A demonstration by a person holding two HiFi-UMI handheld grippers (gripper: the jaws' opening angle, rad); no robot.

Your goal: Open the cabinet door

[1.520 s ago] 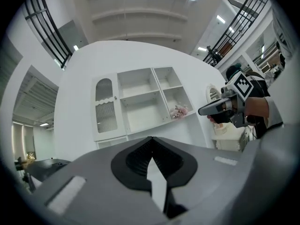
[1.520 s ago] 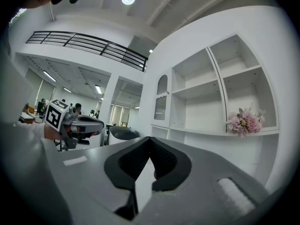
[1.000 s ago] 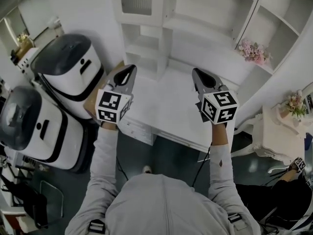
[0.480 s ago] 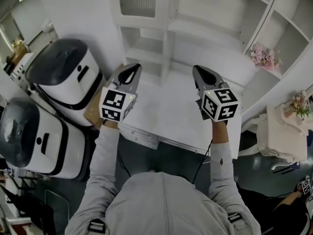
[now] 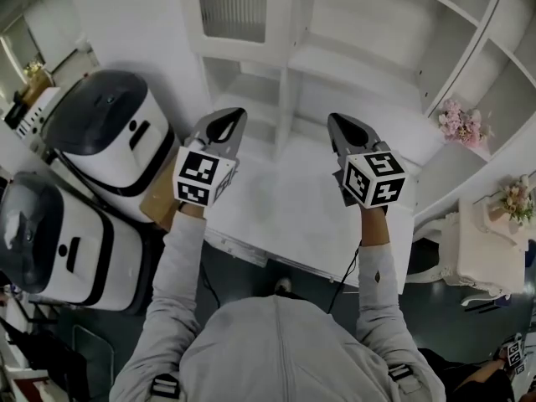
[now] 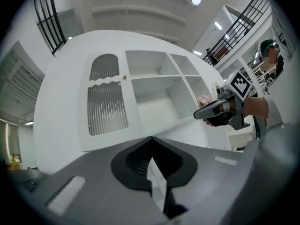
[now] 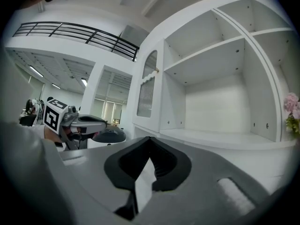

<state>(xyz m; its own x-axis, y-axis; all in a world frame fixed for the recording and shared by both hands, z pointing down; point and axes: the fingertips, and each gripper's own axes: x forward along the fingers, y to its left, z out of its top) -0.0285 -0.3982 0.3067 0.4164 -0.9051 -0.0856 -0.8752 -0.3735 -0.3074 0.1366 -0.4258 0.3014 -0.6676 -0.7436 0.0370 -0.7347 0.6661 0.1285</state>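
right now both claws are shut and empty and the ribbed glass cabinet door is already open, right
No: the ribbed glass cabinet door is closed, flush in its frame, as the left gripper view shows. The left claw and right claw are shut and empty.

The head camera is looking steeply down over the person's shoulders onto the white cabinet [image 5: 352,57] and its ribbed door [image 5: 234,7]. Each gripper camera is riding just behind its own jaws, looking level at that cabinet from nearby. The left one is facing the door and catching the right gripper [image 6: 197,115]. The right one is facing the open shelves [image 7: 220,93] and catching the left gripper [image 7: 110,122]. The wide lenses are probably stretching distances.
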